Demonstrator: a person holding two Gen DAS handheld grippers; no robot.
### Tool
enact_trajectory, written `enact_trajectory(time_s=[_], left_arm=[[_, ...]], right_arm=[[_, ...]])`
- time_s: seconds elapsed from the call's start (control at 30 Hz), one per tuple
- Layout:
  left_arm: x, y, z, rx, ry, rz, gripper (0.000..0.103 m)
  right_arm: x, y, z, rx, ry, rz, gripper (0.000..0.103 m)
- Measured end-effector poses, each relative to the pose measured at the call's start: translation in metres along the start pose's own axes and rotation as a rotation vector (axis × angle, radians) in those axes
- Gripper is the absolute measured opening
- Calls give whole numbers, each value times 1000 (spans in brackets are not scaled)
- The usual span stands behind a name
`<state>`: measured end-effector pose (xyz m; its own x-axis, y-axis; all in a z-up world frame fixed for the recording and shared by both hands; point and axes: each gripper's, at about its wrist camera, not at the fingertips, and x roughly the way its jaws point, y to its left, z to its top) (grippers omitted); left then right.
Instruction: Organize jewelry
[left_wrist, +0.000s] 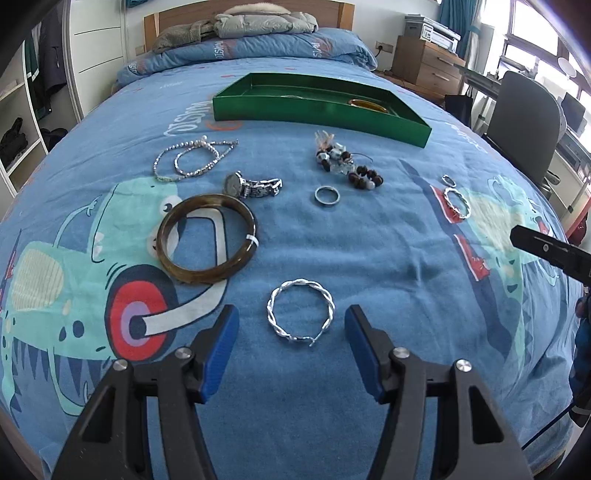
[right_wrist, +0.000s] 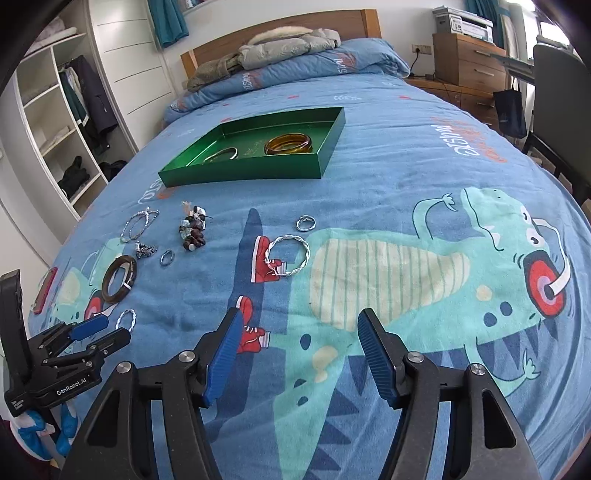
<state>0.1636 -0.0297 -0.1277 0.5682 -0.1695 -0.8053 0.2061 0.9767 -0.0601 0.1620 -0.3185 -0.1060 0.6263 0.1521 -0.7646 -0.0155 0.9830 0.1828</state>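
Observation:
Jewelry lies on a blue bedspread. A green tray (left_wrist: 321, 110) (right_wrist: 236, 171) holds an amber bangle (right_wrist: 290, 144) and a thin bracelet (right_wrist: 221, 154). My left gripper (left_wrist: 291, 321) is open, its jaws either side of a twisted silver bangle (left_wrist: 301, 314) (right_wrist: 125, 319), just short of it. Further off lie a brown bangle (left_wrist: 207, 238), a watch (left_wrist: 253, 184), a silver ring (left_wrist: 326, 195), a bead bracelet (left_wrist: 347, 164) and chain bracelets (left_wrist: 192, 158). My right gripper (right_wrist: 297, 325) is open and empty, with a second twisted silver bangle (right_wrist: 288, 254) and a small ring (right_wrist: 306, 222) ahead of it.
A folded duvet and jacket (right_wrist: 288, 48) lie at the headboard. A wardrobe with open shelves (right_wrist: 62, 122) stands left of the bed. A wooden drawer unit with a printer (right_wrist: 469, 55) and a dark chair (left_wrist: 524, 118) stand to the right.

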Motion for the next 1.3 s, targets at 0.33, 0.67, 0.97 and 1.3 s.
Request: enact_trajectory(time_s=[0.33, 0.67, 0.97, 1.3], left_arm=[[12, 4, 3, -19, -4, 5, 58], [18, 3, 5, -12, -20, 18, 58], [19, 1, 7, -3, -29, 25, 57], [18, -2, 6, 11, -42, 15, 45]], right_arm=[[40, 9, 12, -23, 33, 14, 65], [67, 18, 25, -50, 32, 3, 65], [82, 25, 35, -88, 14, -47, 59], [82, 17, 37, -63, 6, -63, 41]])
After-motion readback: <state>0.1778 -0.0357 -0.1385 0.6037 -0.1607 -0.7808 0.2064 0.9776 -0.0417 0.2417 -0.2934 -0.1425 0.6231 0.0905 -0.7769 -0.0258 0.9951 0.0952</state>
